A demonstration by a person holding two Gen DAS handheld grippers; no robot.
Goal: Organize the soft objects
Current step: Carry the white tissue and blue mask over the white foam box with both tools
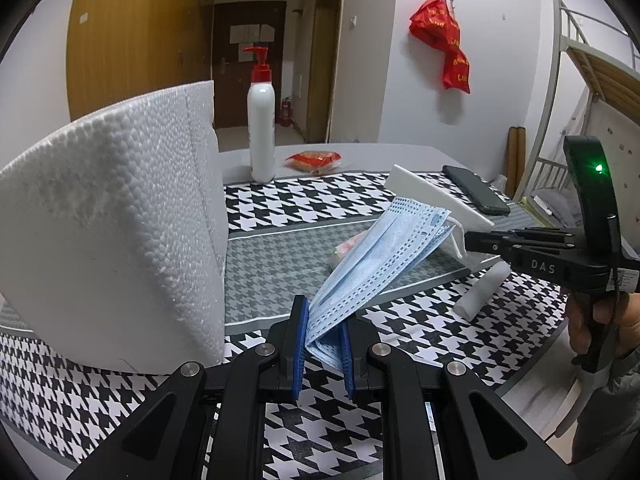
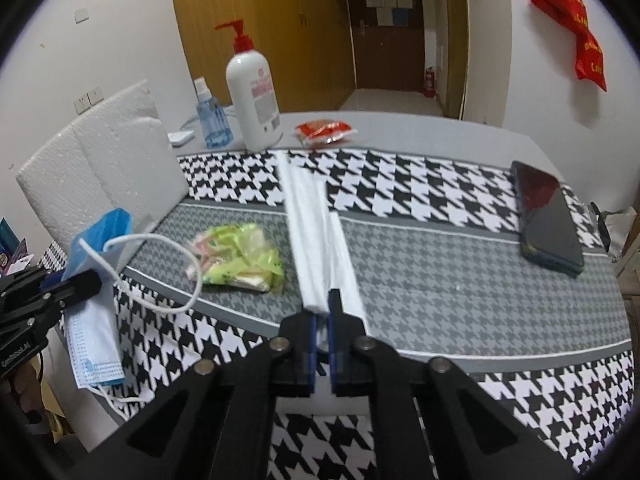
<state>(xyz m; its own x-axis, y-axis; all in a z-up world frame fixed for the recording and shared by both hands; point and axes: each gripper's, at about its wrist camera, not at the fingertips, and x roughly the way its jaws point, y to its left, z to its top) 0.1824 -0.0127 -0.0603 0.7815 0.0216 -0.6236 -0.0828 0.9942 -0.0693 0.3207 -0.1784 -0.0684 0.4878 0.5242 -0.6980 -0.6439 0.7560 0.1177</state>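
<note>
My left gripper (image 1: 323, 320) is shut on a blue face mask (image 1: 384, 248) and holds it above the houndstooth mat. In the right wrist view the mask (image 2: 94, 328) hangs from that gripper (image 2: 86, 282) at the left, its white ear loop (image 2: 160, 280) trailing onto the mat. My right gripper (image 2: 323, 312) is shut on a long white folded piece (image 2: 316, 232) that runs away across the mat; in the left wrist view it (image 1: 464, 236) holds the piece's end (image 1: 436, 196) at the right. A green-and-pink crumpled packet (image 2: 240, 260) lies between the two grippers.
A white foam block (image 1: 116, 224) stands at the left. A white pump bottle (image 2: 254, 100), a blue spray bottle (image 2: 212, 120) and a red packet (image 2: 324, 132) sit at the back. A dark phone (image 2: 548, 220) lies at the right. A white roll (image 1: 484, 288) lies near the right gripper.
</note>
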